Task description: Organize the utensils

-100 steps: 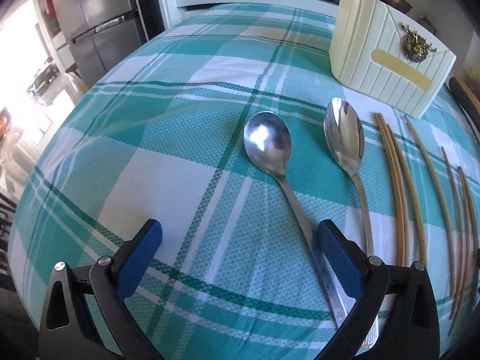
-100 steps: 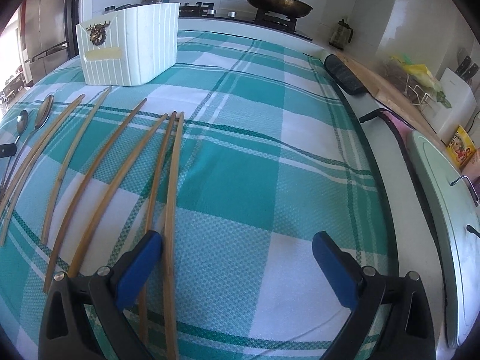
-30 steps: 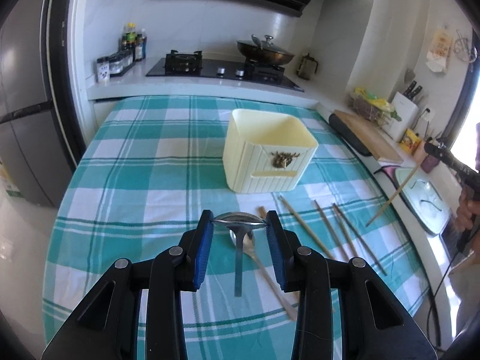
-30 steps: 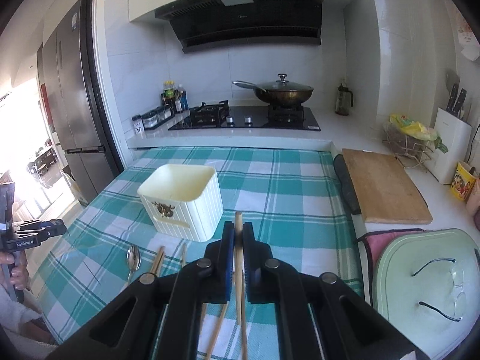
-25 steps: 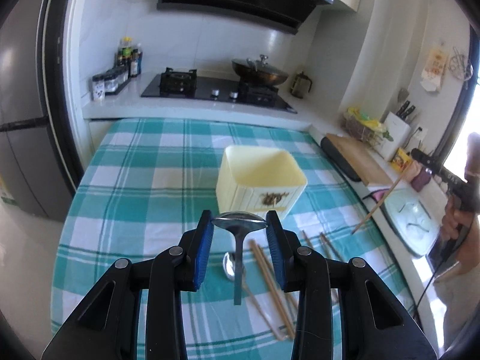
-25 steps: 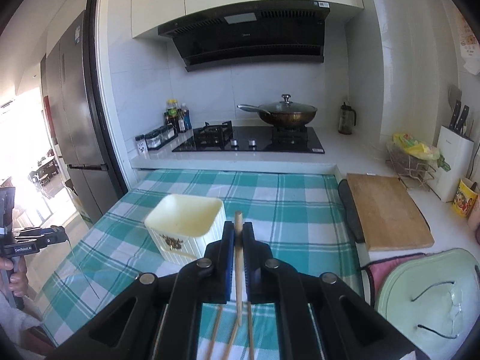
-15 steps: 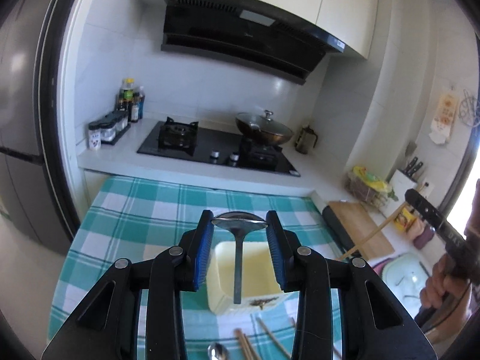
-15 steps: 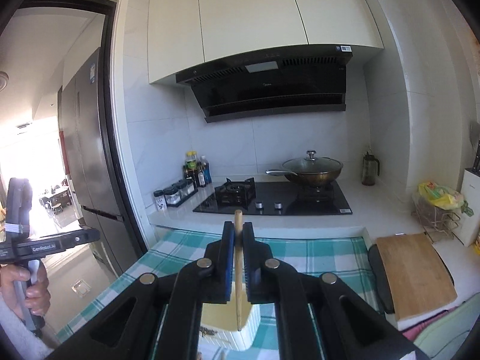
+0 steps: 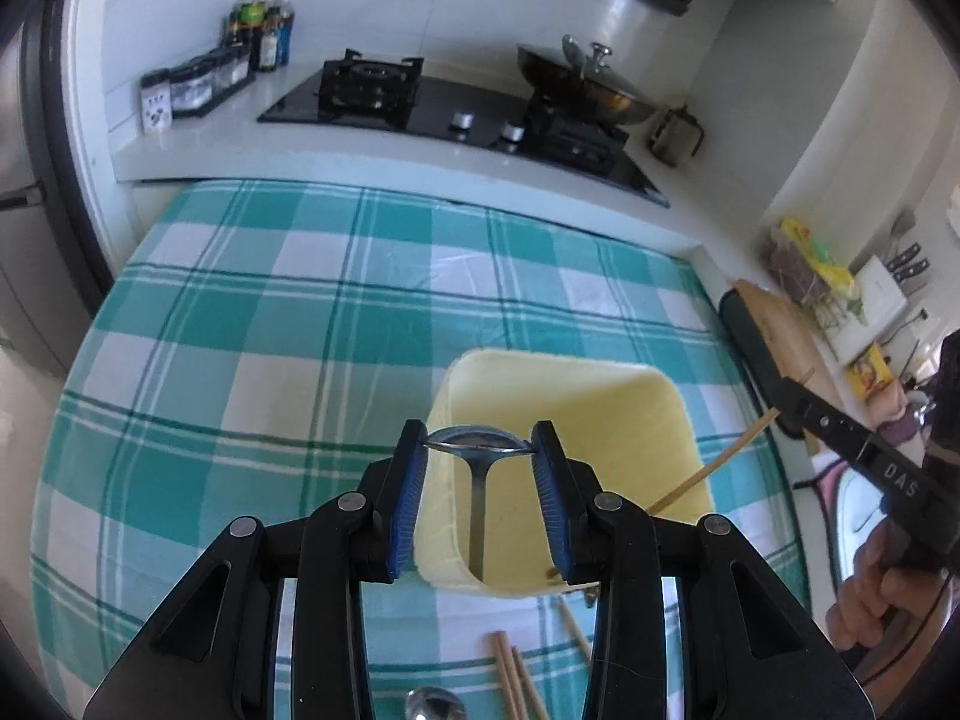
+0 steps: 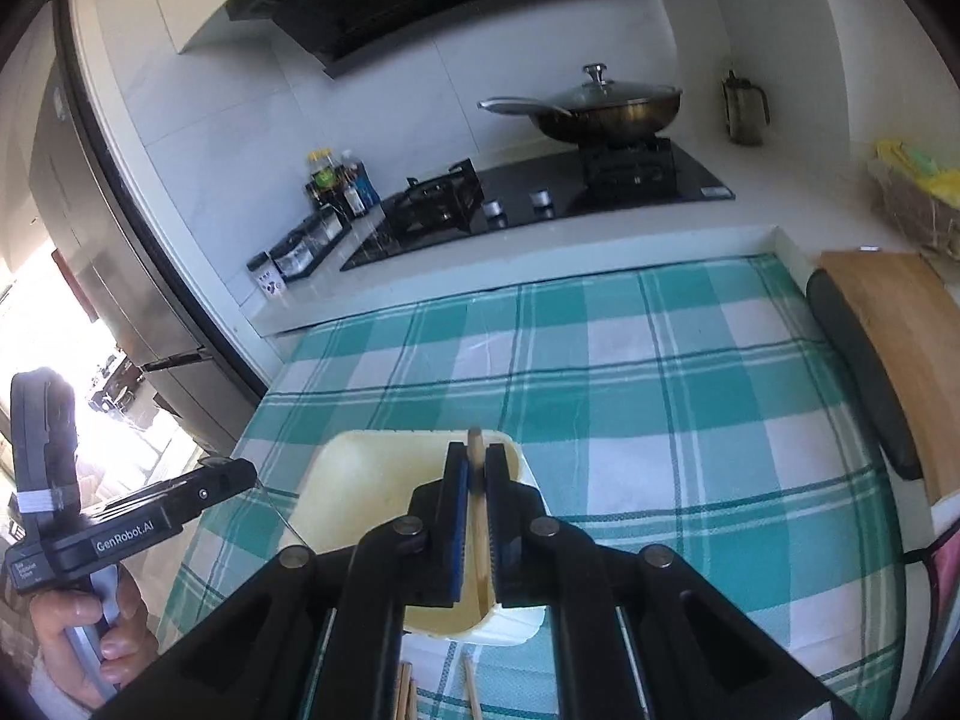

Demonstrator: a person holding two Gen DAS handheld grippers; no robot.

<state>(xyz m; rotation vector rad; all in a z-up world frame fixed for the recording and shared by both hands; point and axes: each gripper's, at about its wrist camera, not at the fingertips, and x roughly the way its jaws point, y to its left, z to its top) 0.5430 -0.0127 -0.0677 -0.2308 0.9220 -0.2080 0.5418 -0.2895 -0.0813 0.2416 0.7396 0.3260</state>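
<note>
In the left wrist view, bottom centre, the left gripper (image 9: 478, 450) has its blue fingers (image 9: 410, 489) clamped across the bowl of a spoon (image 9: 478, 445), whose handle hangs straight down into the open mouth of the cream holder (image 9: 606, 396). In the right wrist view, bottom centre, the right gripper (image 10: 474, 468) has its fingers (image 10: 457, 516) pressed together on a single chopstick (image 10: 474, 441), which also points down inside the holder (image 10: 372, 480); the same stick shows slanting in from the right of the left view.

Both pieces look already lined up over the opening, so the step in hand appears to be the drop. To do it well, lower each until its low end is well below the rim, keep it clear of the walls, then part the fingers gently, one hand at a time, so neither piece knocks the other or tips the holder.

On the checked desk (image 9: 240, 312), at the bottom edge of the left view, a second spoon (image 9: 433, 707) and more chopsticks (image 9: 510, 678) wait.
</note>
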